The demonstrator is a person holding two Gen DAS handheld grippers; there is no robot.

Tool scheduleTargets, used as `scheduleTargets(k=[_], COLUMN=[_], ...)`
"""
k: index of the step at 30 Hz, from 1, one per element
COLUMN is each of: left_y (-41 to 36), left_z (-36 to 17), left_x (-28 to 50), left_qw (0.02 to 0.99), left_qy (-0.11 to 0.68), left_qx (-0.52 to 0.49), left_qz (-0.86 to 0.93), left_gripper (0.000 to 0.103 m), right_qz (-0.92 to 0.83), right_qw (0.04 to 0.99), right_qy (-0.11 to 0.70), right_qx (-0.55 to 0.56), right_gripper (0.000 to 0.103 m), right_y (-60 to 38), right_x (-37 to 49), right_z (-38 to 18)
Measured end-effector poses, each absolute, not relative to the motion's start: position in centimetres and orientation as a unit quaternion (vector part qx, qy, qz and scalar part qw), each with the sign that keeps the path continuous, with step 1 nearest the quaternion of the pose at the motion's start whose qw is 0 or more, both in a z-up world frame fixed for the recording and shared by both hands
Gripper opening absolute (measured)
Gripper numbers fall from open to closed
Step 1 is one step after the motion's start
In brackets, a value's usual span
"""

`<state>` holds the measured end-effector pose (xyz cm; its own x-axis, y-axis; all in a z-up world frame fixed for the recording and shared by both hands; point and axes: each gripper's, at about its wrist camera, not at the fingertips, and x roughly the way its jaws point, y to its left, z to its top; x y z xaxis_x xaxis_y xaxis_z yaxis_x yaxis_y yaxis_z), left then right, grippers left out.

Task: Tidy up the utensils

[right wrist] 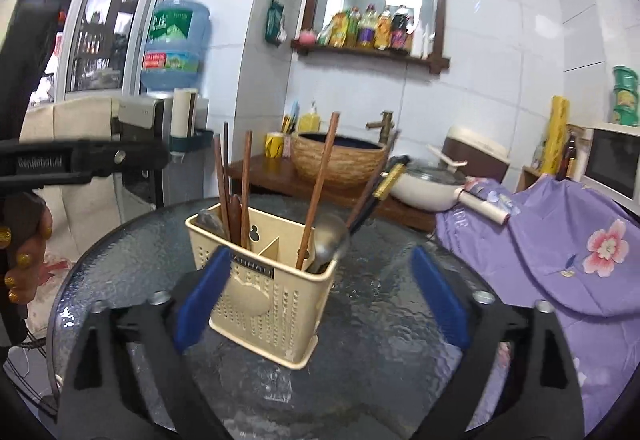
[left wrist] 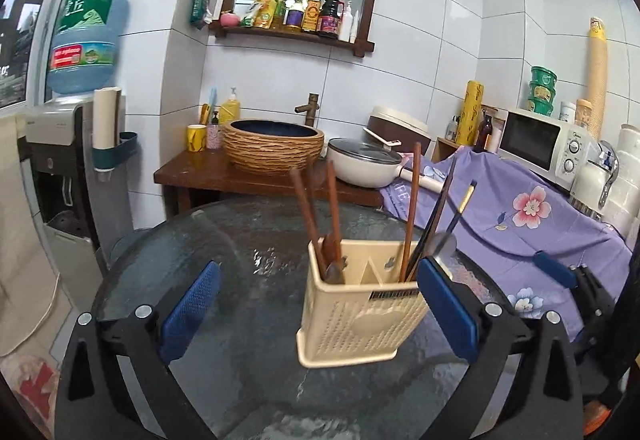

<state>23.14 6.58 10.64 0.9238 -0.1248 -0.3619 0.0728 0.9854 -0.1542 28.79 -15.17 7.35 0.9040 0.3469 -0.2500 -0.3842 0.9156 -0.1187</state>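
A beige perforated utensil holder [left wrist: 360, 316] [right wrist: 272, 288] stands upright on the round glass table [left wrist: 224, 240] [right wrist: 384, 324]. Its left compartment holds brown chopsticks [left wrist: 304, 207] [right wrist: 224, 179] and a wooden spoon [left wrist: 334, 260]. The right compartment holds a brown chopstick [right wrist: 320, 183], black chopsticks [left wrist: 440, 207] [right wrist: 384, 179] and a metal spoon [right wrist: 330, 236]. My left gripper [left wrist: 320, 300] is open, and its right pad [left wrist: 448, 304] overlaps the holder's right corner. My right gripper [right wrist: 320, 300] is open too, its left pad [right wrist: 200, 304] in front of the holder's left side. Neither grips anything.
A person's hand [right wrist: 24, 252] holds the left gripper's handle at the left edge. Behind the table is a wooden stand with a woven basin [left wrist: 272, 147] and a white pan [left wrist: 364, 163]. A purple floral cloth [left wrist: 520, 224], a microwave [left wrist: 536, 143] and a water dispenser [left wrist: 68, 159] surround it.
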Motion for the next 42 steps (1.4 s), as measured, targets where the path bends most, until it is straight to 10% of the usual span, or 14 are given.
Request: scheduleTargets(k=[42], left_y=[3.3], left_z=[2.2], left_x=[-0.7], left_qw=[0.99], left_qy=[0.131], left_qx=[-0.018], left_qz=[-0.046], left_gripper=[0.097], right_qz=[0.201], right_qw=[0.977], right_qy=[0.046], right_qx=[-0.043], right_gripper=[0.097], right_y=[-20.0], right_x=[2.2], right_z=[1.1])
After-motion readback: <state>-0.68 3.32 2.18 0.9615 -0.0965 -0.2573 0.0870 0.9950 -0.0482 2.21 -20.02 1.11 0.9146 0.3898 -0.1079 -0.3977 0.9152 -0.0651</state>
